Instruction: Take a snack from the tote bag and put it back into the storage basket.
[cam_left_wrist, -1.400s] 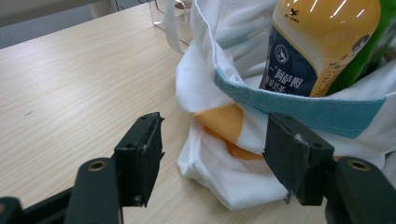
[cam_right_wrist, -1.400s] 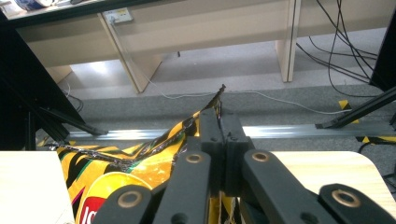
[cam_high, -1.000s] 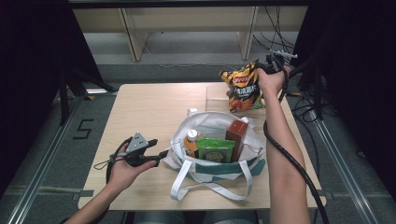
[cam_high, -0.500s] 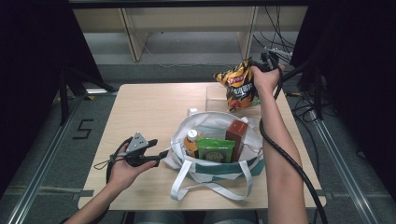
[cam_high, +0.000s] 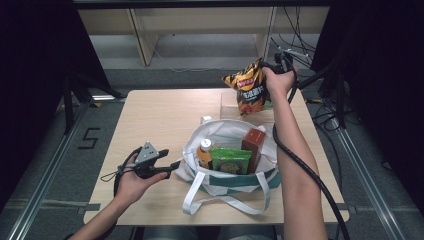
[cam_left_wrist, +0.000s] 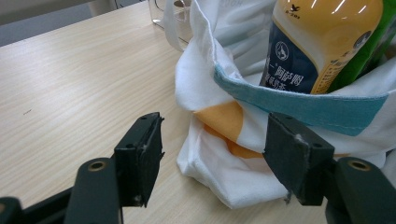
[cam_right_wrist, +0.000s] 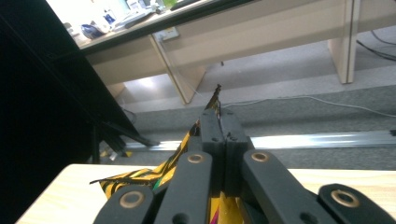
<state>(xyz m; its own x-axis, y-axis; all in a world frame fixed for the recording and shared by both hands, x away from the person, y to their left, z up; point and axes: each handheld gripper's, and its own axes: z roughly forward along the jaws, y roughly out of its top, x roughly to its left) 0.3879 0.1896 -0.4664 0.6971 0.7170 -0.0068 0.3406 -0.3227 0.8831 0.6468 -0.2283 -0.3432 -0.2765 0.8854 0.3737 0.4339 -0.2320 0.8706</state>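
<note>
Chip bag (cam_high: 248, 91), orange and black foil: clamped at its top edge in my right gripper (cam_high: 270, 67), jaws pressed together on the crimped seal, as the right gripper view (cam_right_wrist: 219, 126) confirms. Bag hangs in the air above the far right part of the table (cam_high: 150, 115), over a clear plastic container (cam_high: 230, 102) and just beyond the tote.

Tote bag (cam_high: 225, 150), white cloth with teal rim and orange patch: stands open at the table's middle, its white straps (cam_high: 220, 202) lying toward my edge. Contents, upright and side by side: one bottle with orange cap (cam_high: 204, 151), one green packet (cam_high: 230, 161), one red-brown carton (cam_high: 253, 142).

Left gripper (cam_high: 172, 165): held low at the tote's left side, jaws apart, nothing pinched. In the left gripper view (cam_left_wrist: 212, 154) the tote's white corner fold (cam_left_wrist: 219, 172) lies between the two pads without visible pressure; the bottle's blue and yellow label (cam_left_wrist: 303, 51) shows above the teal rim (cam_left_wrist: 299, 102).
</note>
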